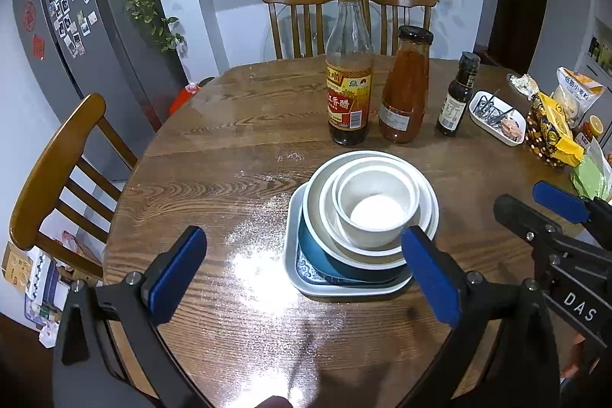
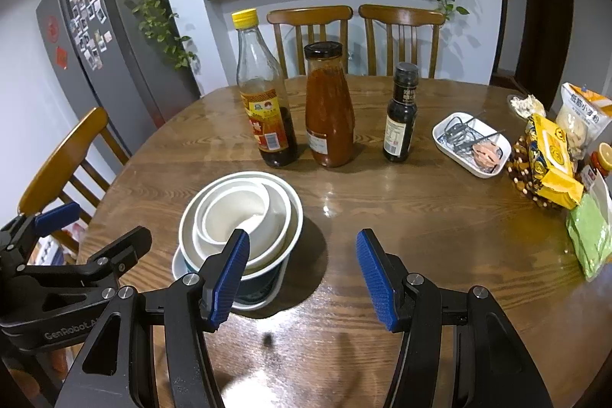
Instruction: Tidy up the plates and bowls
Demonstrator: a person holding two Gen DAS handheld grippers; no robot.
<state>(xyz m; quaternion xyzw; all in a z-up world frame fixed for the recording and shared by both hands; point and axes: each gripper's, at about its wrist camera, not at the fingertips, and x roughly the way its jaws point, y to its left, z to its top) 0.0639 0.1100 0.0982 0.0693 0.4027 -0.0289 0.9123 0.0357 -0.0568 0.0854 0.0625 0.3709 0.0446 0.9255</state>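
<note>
A stack of dishes stands on the round wooden table (image 1: 214, 140): a square white plate with a blue pattern (image 1: 306, 278) at the bottom, a wide white bowl (image 1: 317, 201) on it, and smaller white bowls (image 1: 376, 201) nested inside. The stack also shows in the right wrist view (image 2: 244, 213). My left gripper (image 1: 306, 274) is open and empty, just in front of the stack, its right finger (image 1: 430, 278) near the plate's corner. My right gripper (image 2: 302, 278) is open and empty, to the right of the stack, its left finger (image 2: 229, 278) in front of the bowls.
A vinegar bottle (image 1: 348, 71), a red sauce bottle (image 1: 405, 86) and a small dark bottle (image 1: 457, 94) stand behind the stack. A white dish with clips (image 2: 472, 144) and snack bags (image 2: 550, 155) lie at the right. Wooden chairs (image 1: 57, 171) surround the table.
</note>
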